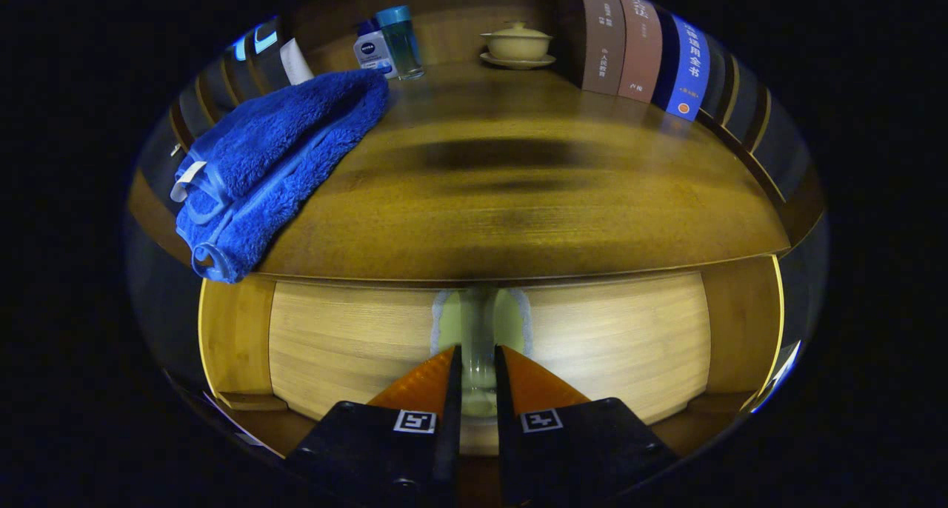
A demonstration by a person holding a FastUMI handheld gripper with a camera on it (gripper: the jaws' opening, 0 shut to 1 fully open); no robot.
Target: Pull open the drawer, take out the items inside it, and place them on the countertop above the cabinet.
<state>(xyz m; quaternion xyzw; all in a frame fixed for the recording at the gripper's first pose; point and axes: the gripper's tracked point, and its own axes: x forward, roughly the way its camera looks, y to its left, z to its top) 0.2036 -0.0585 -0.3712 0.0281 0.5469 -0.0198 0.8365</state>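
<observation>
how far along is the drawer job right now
Done so far: a blue towel already lies on the countertop, though whether it came from the drawer can't be told. In hand: the gripper has its fingers closed on the clear handle of the drawer front. Left: pulling it open, taking out whatever is inside and setting it on top.

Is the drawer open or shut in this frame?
Shut, as far as it shows: the drawer front sits under the countertop edge, no inside visible. The gripper fingers close around its clear handle.
</observation>
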